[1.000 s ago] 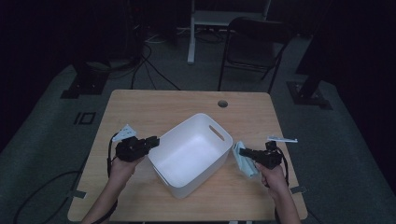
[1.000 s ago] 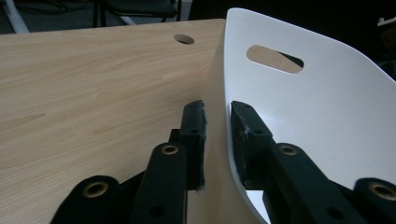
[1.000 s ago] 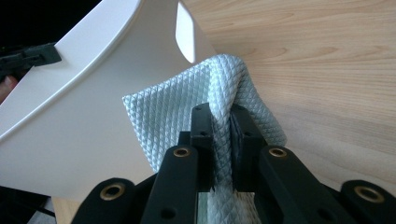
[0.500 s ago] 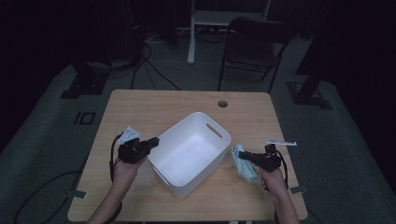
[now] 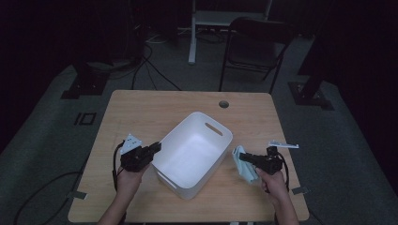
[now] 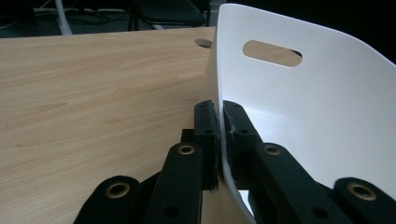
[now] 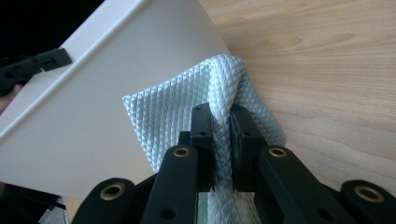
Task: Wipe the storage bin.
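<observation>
1 bin (image 5: 195,154) pinched by left hand-held gripper (image 5: 155,148), 1 cloth (image 5: 244,164) by right (image 5: 244,159).

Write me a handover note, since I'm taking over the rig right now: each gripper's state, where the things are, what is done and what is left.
Left gripper: shut on the side wall of the white bin, one jaw inside, one outside.
Right gripper: shut on a bunched fold of the light blue quilted cloth.
Things: the bin stands on the wooden table; nothing can be seen inside it. The cloth hangs at the bin's right outer wall, over the tabletop.
Done: bin steadied, cloth gripped.
Left, most likely: carry the cloth over the rim, release it inside, then let go of the bin.
</observation>
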Demonstrator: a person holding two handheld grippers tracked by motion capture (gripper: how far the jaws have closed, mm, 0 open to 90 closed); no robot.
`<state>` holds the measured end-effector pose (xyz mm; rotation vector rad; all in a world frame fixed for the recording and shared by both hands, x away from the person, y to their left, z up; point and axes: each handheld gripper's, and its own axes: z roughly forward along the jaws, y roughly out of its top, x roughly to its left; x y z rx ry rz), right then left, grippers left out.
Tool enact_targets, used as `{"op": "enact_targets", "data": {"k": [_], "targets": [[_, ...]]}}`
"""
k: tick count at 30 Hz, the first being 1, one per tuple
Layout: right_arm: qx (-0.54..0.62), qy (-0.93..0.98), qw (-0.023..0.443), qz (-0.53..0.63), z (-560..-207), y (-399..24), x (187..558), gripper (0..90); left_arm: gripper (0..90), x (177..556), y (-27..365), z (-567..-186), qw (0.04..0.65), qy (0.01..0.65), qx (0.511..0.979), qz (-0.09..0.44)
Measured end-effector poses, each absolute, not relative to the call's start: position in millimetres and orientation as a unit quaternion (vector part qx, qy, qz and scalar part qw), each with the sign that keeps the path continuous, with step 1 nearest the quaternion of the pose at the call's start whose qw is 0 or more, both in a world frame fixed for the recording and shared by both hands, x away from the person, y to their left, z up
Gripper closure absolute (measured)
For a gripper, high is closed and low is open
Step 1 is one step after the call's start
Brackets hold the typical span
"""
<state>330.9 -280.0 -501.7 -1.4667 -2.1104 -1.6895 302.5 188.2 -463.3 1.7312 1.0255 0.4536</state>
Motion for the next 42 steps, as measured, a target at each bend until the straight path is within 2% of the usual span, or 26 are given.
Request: {"op": "enact_targets", "data": {"k": [5,12,29,34,42], "targets": [[-0.464,-0.676,0.027,-0.572,-488,-283,323,82.2,83.6,303,184,-464,0.506,0.425,0.724,0.201],[-0.442,-0.679,0.006,-0.586,-470,-271,323,82.2,85.4,302,180,-464,0.497,0.416,0.73,0.216],[-0.437,-0.695,-0.007,-0.57,-478,-254,344,81.0,85.1,307,183,-463,0.501,0.407,0.739,0.192],[-0.432,-0.711,-0.021,-0.555,-478,-249,344,80.7,85.2,308,182,-462,0.496,0.402,0.745,0.193],[-0.423,-0.711,-0.014,-0.562,-479,-251,342,80.4,85.1,307,182,-462,0.498,0.407,0.743,0.188]]}}
